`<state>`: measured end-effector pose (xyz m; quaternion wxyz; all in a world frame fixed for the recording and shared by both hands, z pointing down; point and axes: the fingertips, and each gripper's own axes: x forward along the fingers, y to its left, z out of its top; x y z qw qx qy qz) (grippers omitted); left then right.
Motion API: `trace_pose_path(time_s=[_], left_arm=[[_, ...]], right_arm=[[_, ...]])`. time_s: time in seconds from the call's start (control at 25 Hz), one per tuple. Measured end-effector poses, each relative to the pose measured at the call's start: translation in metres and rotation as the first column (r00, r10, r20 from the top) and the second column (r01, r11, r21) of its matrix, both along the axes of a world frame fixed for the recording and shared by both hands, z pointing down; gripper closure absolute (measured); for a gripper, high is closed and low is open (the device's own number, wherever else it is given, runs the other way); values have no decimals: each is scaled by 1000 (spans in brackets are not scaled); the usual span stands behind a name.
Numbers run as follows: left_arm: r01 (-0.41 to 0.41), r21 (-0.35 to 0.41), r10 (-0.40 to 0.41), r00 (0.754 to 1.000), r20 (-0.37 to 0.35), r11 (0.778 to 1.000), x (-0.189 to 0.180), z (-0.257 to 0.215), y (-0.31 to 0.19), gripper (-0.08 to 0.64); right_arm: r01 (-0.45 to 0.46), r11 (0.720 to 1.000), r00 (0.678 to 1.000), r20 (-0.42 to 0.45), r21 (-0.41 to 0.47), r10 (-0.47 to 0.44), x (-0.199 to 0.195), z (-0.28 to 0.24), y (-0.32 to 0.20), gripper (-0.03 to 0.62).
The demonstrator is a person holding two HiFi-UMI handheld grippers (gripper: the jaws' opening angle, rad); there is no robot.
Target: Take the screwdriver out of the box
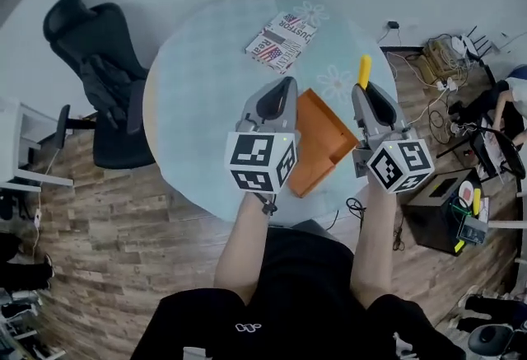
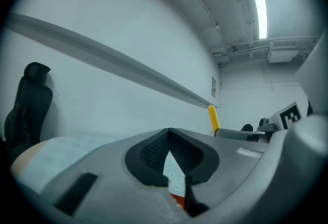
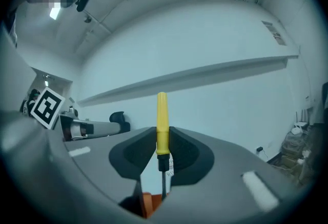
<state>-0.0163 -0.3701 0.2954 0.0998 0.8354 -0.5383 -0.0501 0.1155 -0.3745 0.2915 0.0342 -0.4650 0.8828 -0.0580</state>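
Note:
An orange box (image 1: 317, 144) lies open on the round table (image 1: 198, 86), below and between both grippers. My right gripper (image 1: 366, 91) is shut on the screwdriver (image 1: 363, 70), held up clear of the box. In the right gripper view the yellow handle (image 3: 162, 120) stands up between the jaws of that gripper (image 3: 162, 138), with the dark shaft pointing down and a corner of the orange box (image 3: 151, 202) below. My left gripper (image 1: 284, 88) hovers over the box's left side. Its tips (image 2: 169, 133) meet with nothing between them. The left gripper view also catches the yellow handle (image 2: 213, 118) to the right.
A flag-patterned package (image 1: 282, 41) lies at the table's far side. A black office chair (image 1: 103, 78) stands left of the table. Cables and equipment (image 1: 440, 58) crowd the wooden floor at the right, where a person (image 1: 512, 95) is at the edge.

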Motion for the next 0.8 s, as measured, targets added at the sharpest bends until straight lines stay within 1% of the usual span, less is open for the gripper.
trace_pose_path(time_s=[0.12, 0.24, 0.56, 0.8], left_arm=[[-21, 56, 21, 1000, 10, 998, 18, -25, -2, 557], [-46, 84, 44, 999, 31, 995, 34, -38, -1, 557], [-45, 71, 40, 997, 71, 996, 38, -33, -2, 557], [-45, 65, 39, 996, 79, 997, 37, -31, -3, 557]], right_arm=[[1, 999, 1000, 30, 49, -3, 9, -20, 7, 503], [-7, 998, 999, 43, 69, 4, 20, -30, 9, 504], [-10, 998, 997, 82, 64, 5, 28, -26, 5, 503], [-4, 998, 996, 89, 64, -2, 27, -25, 4, 503]])
